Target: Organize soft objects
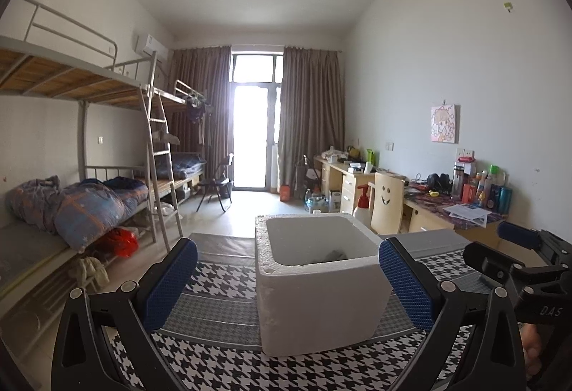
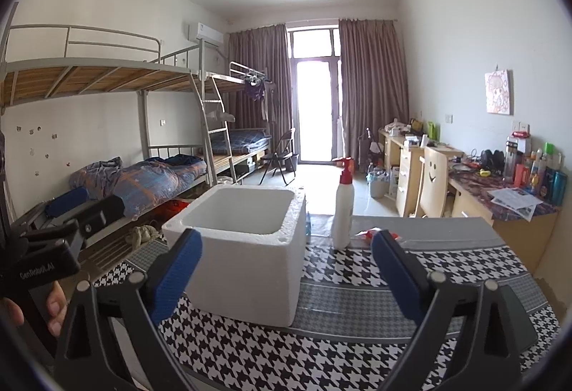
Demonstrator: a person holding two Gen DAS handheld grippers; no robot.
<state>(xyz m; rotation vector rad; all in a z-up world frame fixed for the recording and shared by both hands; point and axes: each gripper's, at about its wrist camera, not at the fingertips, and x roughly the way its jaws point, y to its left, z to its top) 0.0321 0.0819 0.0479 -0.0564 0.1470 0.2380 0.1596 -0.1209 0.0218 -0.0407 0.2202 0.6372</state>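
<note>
Both claws, left (image 1: 287,278) and right (image 2: 286,271), gape before the foam box (image 1: 318,287).

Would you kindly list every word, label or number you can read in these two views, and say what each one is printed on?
"DAS": on the black body of the right tool, seen from the left wrist view.
"GenRobot.AI": on the black body of the left tool, seen from the right wrist view.
Labels on the desk bottles and the papers: too small to read.
White pump bottle: no readable text.
</note>
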